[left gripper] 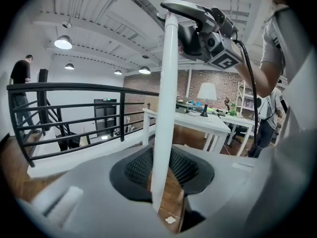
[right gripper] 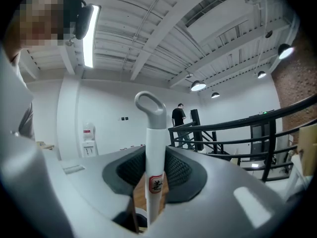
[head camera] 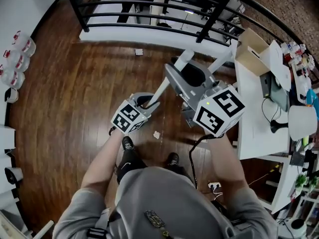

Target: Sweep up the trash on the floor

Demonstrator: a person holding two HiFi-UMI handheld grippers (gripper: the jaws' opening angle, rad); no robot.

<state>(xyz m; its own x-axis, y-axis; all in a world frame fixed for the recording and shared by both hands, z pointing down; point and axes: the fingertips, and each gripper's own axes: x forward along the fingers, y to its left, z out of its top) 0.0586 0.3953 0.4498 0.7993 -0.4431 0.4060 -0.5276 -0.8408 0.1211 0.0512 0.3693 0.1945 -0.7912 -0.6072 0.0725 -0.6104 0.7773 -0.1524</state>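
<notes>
Two grippers clamp one white broom handle (head camera: pixel 160 89), left gripper (head camera: pixel 144 102) lower, right gripper (head camera: pixel 185 81) near top | paper scrap (head camera: pixel 156 134) on floor (head camera: pixel 75 93) before the shoes (head camera: pixel 128 144) | advice: firm grip, short low strokes toward scrap, not flicking it.

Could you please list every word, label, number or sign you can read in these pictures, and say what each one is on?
No text reads clearly.
Red-bordered sticker on the white pole handle: one character, too blurred to read.
Green sign above the dark doorway: too small.
Red label on the white water dispenser: too small.
Black-and-white marker cubes: patterns only.
</notes>
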